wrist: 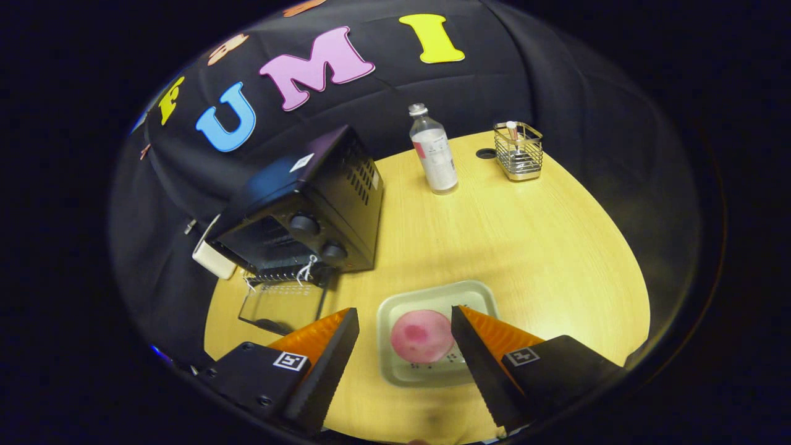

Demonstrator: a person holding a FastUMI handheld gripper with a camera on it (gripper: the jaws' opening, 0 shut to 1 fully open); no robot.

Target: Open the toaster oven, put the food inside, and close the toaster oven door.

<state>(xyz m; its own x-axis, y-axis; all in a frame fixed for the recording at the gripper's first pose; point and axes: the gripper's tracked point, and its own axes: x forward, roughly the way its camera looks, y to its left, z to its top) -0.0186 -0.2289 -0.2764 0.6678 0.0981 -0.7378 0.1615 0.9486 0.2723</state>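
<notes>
Toaster oven (pixel 296 210) is already sitting open; I'm hovering my gripper (pixel 405 337), fingers apart, over the pink food (pixel 422 335) on its tray (pixel 432 296), still needing loading.

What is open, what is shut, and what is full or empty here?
toaster oven: door open, folded down flat.
tray: holds the pink food.
gripper: open, fingers either side of the food, not touching it.
bottle: upright, cap on.
wire basket: upright, something standing inside.
</notes>
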